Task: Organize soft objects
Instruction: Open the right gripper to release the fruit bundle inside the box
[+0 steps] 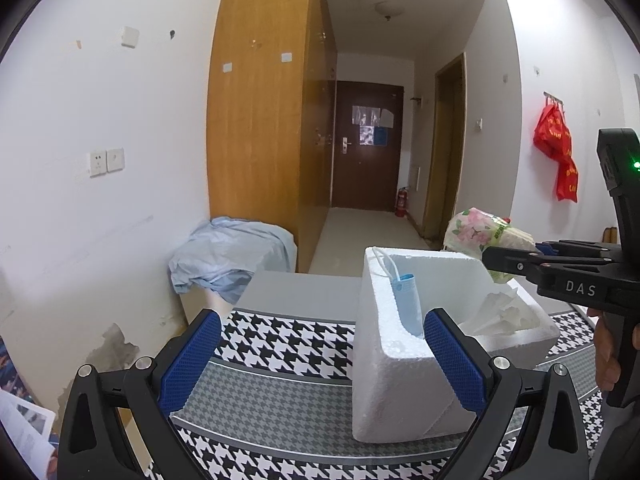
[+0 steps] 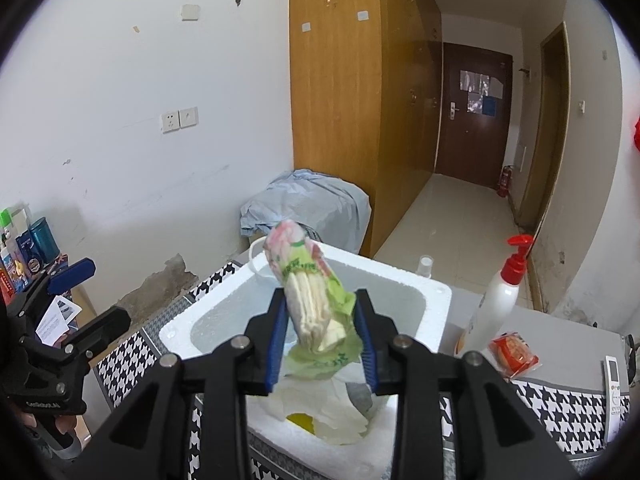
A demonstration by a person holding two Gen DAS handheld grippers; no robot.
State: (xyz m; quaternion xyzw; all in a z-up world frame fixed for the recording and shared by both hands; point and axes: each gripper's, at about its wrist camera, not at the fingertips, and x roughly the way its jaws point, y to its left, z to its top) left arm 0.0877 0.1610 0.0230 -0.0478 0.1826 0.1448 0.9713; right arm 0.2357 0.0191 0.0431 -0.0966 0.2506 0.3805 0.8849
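At centre frame the right gripper (image 2: 322,334) pinches a tissue pack (image 2: 310,292) above the white foam box (image 2: 434,300). The left gripper (image 1: 322,354) is spread, apparently holding nothing, low in its view.

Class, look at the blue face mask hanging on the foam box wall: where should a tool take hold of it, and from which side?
Grip the blue face mask by its pleated body, coming down from above inside the foam box. It hangs upright against the inner wall, its ear loop hooked over the rim, so lifting should free it. The left tool is open.
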